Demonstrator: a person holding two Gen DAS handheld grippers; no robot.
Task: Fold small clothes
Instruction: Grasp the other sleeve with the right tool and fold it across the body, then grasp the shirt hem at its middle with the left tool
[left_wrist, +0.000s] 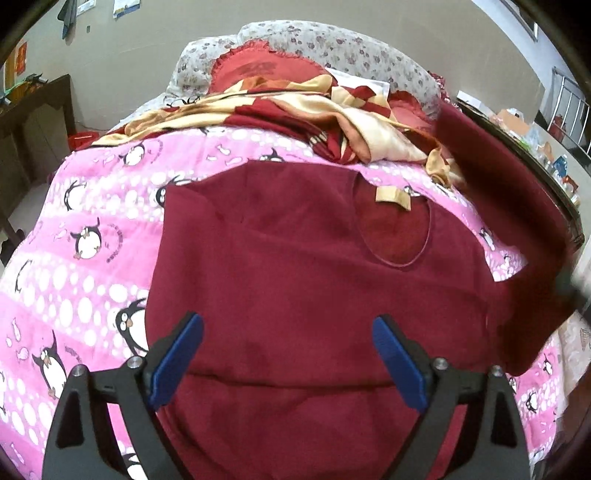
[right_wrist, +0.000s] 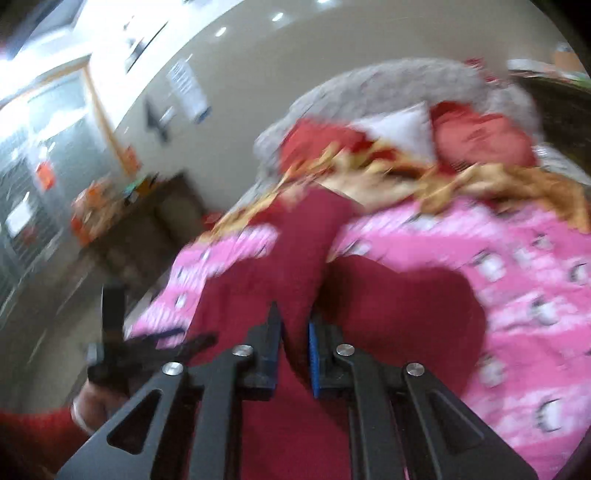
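Note:
A dark red sweater (left_wrist: 295, 280) lies flat on the pink penguin blanket (left_wrist: 81, 266), its neckline and tan label (left_wrist: 392, 196) toward the far right. My left gripper (left_wrist: 288, 354) is open and empty, hovering over the sweater's lower body. One sleeve (left_wrist: 509, 206) is lifted off the bed at the right. In the blurred right wrist view my right gripper (right_wrist: 295, 332) is shut on that sleeve (right_wrist: 295, 266), which rises between the fingers. The left gripper also shows there (right_wrist: 155, 347), at lower left.
A crumpled red and cream blanket (left_wrist: 295, 107) and red pillows (left_wrist: 258, 70) lie at the head of the bed. A dark wooden table (left_wrist: 33, 110) stands at left. A cluttered surface (left_wrist: 535, 140) runs along the right side of the bed.

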